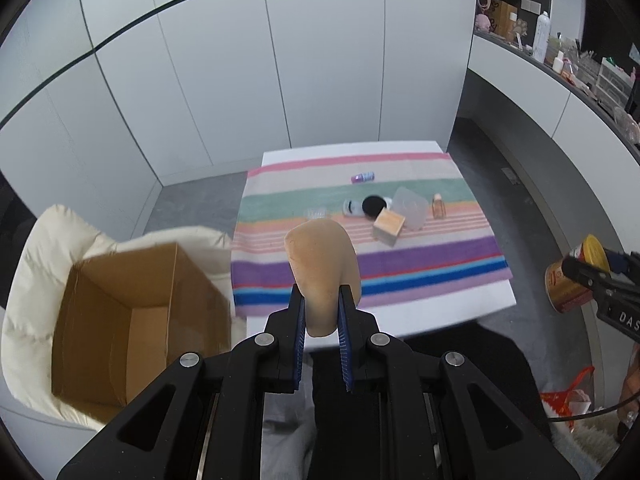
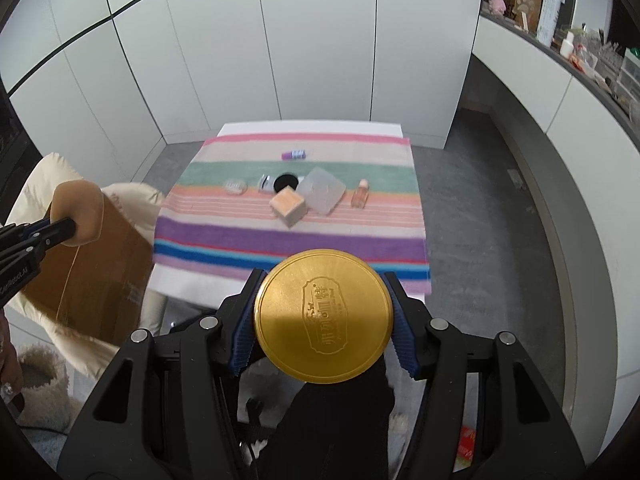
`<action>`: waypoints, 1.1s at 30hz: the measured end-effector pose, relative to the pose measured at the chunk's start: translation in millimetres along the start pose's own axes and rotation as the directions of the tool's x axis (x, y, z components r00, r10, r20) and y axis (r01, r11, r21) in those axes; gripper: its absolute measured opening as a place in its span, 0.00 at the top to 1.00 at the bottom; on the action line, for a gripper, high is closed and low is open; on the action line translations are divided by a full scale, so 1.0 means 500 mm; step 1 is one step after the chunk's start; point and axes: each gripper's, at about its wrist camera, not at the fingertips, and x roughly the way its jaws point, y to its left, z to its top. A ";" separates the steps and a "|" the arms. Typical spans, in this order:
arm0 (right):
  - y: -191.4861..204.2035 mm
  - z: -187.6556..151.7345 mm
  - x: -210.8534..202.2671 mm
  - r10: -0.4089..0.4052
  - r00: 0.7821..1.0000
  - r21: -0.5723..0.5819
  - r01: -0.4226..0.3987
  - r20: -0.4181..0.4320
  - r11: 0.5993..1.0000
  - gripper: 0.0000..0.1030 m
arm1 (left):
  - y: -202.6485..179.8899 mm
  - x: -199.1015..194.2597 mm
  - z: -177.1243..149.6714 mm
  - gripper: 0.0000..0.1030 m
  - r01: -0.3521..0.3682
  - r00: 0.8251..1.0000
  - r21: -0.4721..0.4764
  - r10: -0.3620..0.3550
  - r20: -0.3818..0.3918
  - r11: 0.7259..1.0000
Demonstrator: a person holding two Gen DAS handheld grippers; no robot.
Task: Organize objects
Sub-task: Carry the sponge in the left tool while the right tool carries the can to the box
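My left gripper (image 1: 322,304) is shut on a tan makeup sponge (image 1: 322,264) and holds it in the air to the right of an open cardboard box (image 1: 132,320); the sponge also shows in the right wrist view (image 2: 78,212). My right gripper (image 2: 324,312) is shut on a tin can with a gold lid (image 2: 323,316), held in front of the table; the can also shows in the left wrist view (image 1: 568,284). On the striped towel (image 2: 288,236) lie an orange cube box (image 2: 287,205), a clear lidded container (image 2: 323,194), a small perfume bottle (image 2: 360,196), a purple tube (image 2: 295,155) and a black round compact (image 2: 285,182).
The cardboard box sits on a cream padded chair (image 1: 40,264) left of the white table (image 1: 440,312). A small clear dish (image 2: 235,187) lies on the towel's left. A long counter with bottles and boxes (image 1: 580,68) runs along the right wall. A red bag (image 1: 568,396) lies on the floor at the right.
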 end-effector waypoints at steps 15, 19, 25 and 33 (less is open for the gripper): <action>-0.030 -0.073 0.004 -0.036 0.998 0.059 0.040 -0.056 0.997 0.42 | 0.042 0.027 -0.041 0.85 0.021 0.998 -0.065 -0.024 -0.057 0.998; -0.011 -0.062 0.007 -0.035 0.998 0.030 0.037 -0.056 0.999 0.42 | 0.065 0.030 -0.040 0.85 0.006 0.998 -0.093 -0.011 -0.054 0.996; 0.068 -0.041 0.028 0.002 0.998 -0.048 -0.005 -0.060 0.999 0.42 | 0.116 0.033 -0.055 0.85 -0.031 0.998 -0.134 0.023 -0.058 0.990; 0.250 -0.020 0.080 0.070 0.995 -0.221 -0.085 -0.077 0.971 0.42 | 0.239 0.012 -0.100 0.85 -0.118 0.992 -0.248 0.103 -0.070 0.962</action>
